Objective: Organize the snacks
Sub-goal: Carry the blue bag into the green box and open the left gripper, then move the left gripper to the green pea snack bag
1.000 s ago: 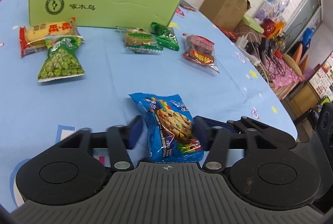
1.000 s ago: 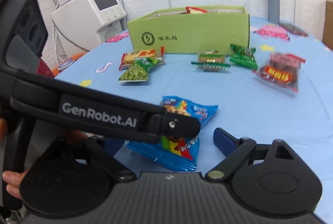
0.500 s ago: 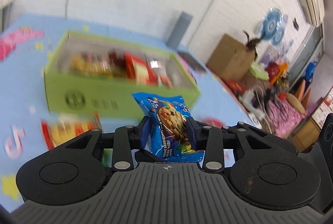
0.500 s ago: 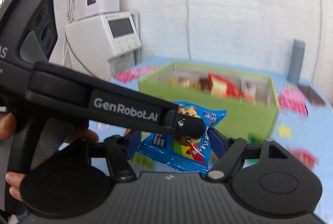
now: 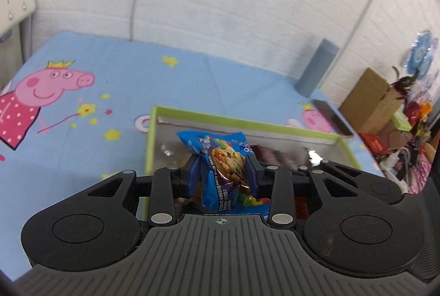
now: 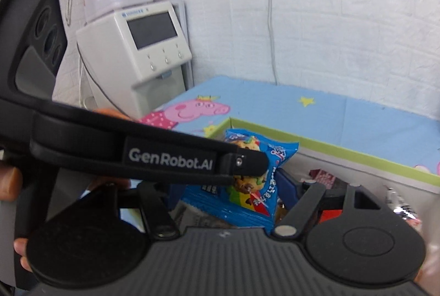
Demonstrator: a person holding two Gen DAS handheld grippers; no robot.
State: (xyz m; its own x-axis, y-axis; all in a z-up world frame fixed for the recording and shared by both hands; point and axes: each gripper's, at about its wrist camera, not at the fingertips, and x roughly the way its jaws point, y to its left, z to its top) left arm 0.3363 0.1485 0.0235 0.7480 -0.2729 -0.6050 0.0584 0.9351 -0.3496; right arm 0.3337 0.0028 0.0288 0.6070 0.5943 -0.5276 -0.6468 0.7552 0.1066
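My left gripper (image 5: 222,175) is shut on a blue cookie packet (image 5: 224,172) and holds it upright above the open green snack box (image 5: 247,122). The box holds several wrapped snacks (image 5: 272,155). In the right wrist view the same blue packet (image 6: 247,183) sits between the blue pads of my right gripper (image 6: 233,186), which also looks closed on it. The left gripper's black body (image 6: 137,155) crosses that view and hides the left pad. The green box rim (image 6: 330,147) lies just beyond.
A blue cartoon tablecloth (image 5: 96,92) covers the table. A grey-blue cylinder (image 5: 316,67) stands at the far edge by the white wall. A white water dispenser (image 6: 132,48) stands left of the table. Cardboard box and clutter (image 5: 385,103) are at right.
Both grippers closed on the blue packet, lifted it off the table and carried it forward over the green box. The loose snacks on the cloth have dropped out of view.
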